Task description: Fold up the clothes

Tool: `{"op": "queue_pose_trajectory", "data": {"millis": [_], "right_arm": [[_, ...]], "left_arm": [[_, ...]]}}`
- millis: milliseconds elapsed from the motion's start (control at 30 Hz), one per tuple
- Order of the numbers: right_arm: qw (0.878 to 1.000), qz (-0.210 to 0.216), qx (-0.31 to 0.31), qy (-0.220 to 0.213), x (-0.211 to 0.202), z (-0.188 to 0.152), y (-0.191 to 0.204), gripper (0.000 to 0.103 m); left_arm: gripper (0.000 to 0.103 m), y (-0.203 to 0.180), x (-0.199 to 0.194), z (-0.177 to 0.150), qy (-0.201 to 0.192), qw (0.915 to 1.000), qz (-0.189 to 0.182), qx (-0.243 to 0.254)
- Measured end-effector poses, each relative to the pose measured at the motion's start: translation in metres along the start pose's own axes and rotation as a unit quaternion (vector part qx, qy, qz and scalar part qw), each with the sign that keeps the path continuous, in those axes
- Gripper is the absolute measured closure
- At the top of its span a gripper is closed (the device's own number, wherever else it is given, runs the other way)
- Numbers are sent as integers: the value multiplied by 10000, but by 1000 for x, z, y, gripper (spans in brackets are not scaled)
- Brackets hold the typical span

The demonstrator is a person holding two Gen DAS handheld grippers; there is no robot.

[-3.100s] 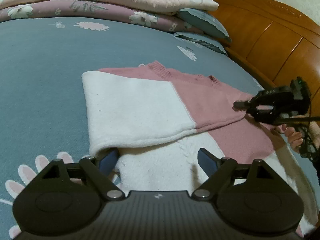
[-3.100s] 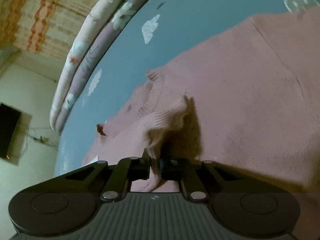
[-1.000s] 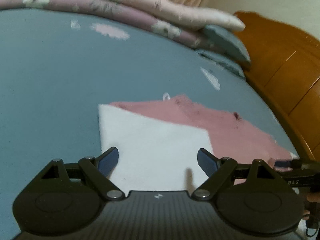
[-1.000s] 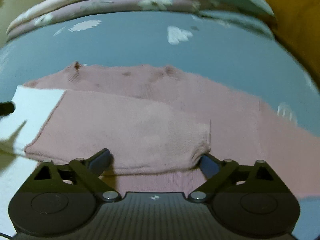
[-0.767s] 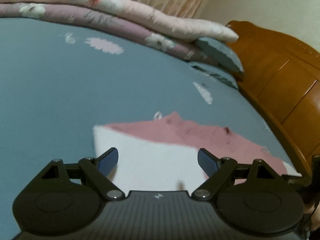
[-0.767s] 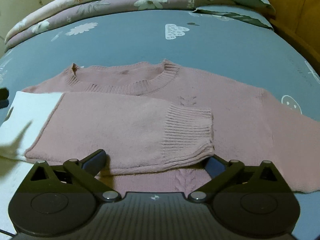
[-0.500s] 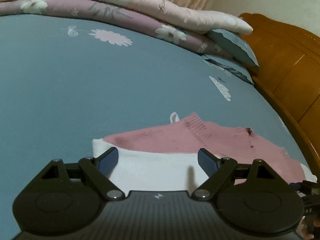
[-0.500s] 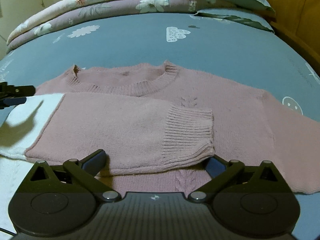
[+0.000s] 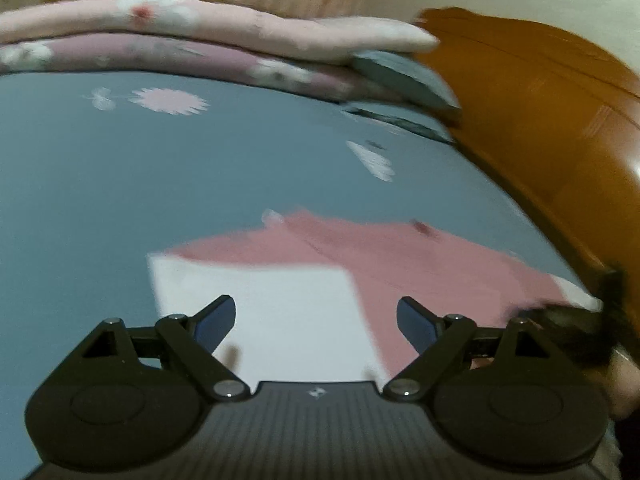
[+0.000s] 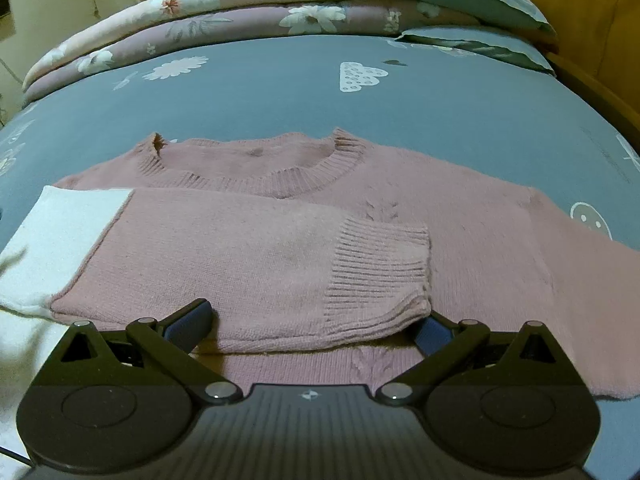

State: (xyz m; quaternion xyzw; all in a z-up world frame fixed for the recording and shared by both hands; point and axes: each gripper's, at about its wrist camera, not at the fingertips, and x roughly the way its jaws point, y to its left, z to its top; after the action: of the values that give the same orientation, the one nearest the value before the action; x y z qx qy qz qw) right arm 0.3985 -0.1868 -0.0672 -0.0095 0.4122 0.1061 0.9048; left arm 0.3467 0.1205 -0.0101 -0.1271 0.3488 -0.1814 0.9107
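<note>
Right now your pink-and-white sweater lies flat on the blue bed sheet, neckline toward the stacked floral quilts at the far edge of the bed. One sleeve is folded across the sweater's chest, with its ribbed cuff ending just below the neckline. The white part of that sleeve sits at the sweater's left side in the right wrist view. The other sleeve runs out flat to the right of the neckline, toward a smiley print on the sheet.

Your right gripper hovers low at the sweater's near edge with its jaws spread wide, holding nothing; the folded sleeve's lower edge lies between the two blue fingers.

Your left gripper also has its jaws wide apart and empty, above the white sleeve panel of the sweater. That view is motion-blurred. Beside the sweater there, to the right, you can see the wooden headboard and two blue pillows stacked against it, next to the quilts. At the right edge of that view the dark shape of the other gripper and part of a hand show, too blurred to read further.
</note>
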Motion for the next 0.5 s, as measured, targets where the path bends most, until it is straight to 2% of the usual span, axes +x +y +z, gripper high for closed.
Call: {"op": "queue_pose_trajectory", "data": {"millis": [133, 233, 333, 500], "right_arm": [[9996, 225, -14, 139, -9, 5, -4, 0], [9981, 605, -113, 12, -39, 0, -6, 0], [9974, 517, -467, 199, -57, -22, -3, 0], [9964, 124, -639, 540, -74, -68, -7, 0]], "left_arm": [[15, -13, -7, -31, 338, 9982, -416, -271], [15, -10, -2, -44, 561, 9966, -389, -462], [15, -4, 5, -52, 784, 9952, -112, -571], [15, -6, 5, -54, 876, 9944, 18, -584]]}}
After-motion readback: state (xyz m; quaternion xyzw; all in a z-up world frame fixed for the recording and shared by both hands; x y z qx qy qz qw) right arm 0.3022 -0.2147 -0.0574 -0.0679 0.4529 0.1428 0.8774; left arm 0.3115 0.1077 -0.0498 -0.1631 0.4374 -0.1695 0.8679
